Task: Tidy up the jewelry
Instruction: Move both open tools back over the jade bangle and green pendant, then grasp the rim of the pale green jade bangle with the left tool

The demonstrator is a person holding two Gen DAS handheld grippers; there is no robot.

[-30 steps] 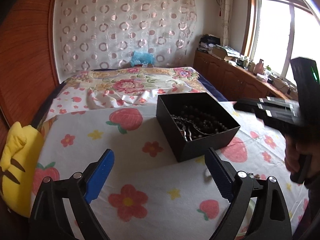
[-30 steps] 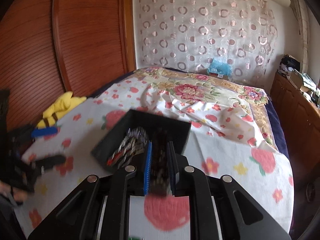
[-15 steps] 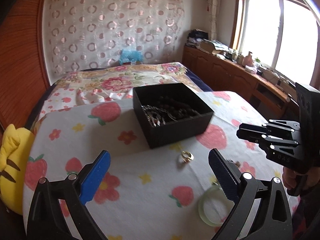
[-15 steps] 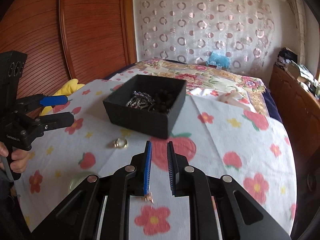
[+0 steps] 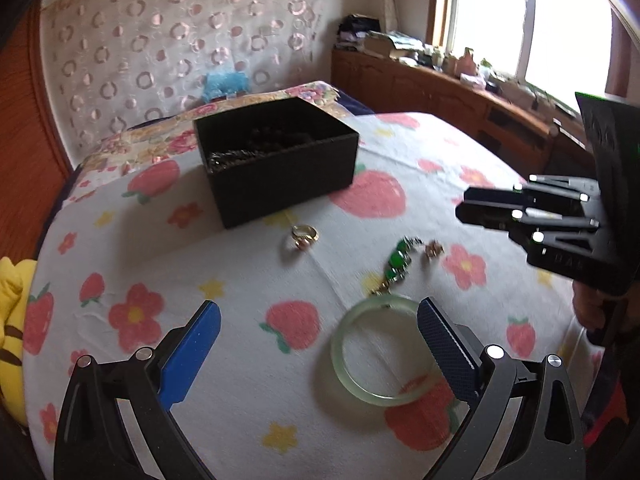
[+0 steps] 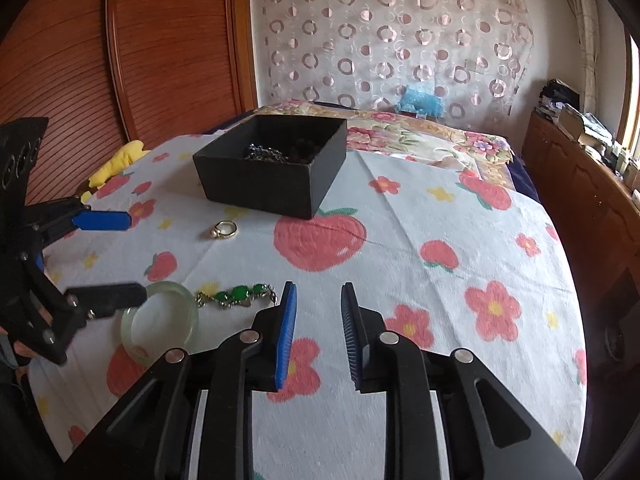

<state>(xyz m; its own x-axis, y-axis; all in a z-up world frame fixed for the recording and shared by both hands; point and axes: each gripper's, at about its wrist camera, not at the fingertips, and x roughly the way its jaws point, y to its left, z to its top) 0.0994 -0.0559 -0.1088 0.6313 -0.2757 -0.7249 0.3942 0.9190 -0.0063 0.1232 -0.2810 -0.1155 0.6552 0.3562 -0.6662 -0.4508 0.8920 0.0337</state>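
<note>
A black box point(image 5: 276, 156) point(image 6: 272, 164) with chains and beads inside sits on the flowered tablecloth point(image 5: 240, 280). In front of it lie a gold ring point(image 5: 304, 236) point(image 6: 223, 229), a green-stone bracelet point(image 5: 398, 264) point(image 6: 236, 295), a small earring point(image 5: 434, 248) and a pale jade bangle point(image 5: 384, 354) point(image 6: 160, 320). My left gripper point(image 5: 318, 340) is open and empty, its right finger at the bangle's rim. My right gripper point(image 6: 318, 320) is partly open and empty, just right of the bracelet.
A yellow plush toy point(image 5: 10, 312) lies at the table's left edge. A flowered bed point(image 6: 400, 128) lies behind the table. A wooden cabinet point(image 6: 580, 184) with clutter runs along the right under the window. A wooden wardrobe point(image 6: 120, 60) stands at the left.
Both grippers have drawn back and down from the box. The right jaws have opened from nearly shut. The bangle, bracelet and earring have come into view.
</note>
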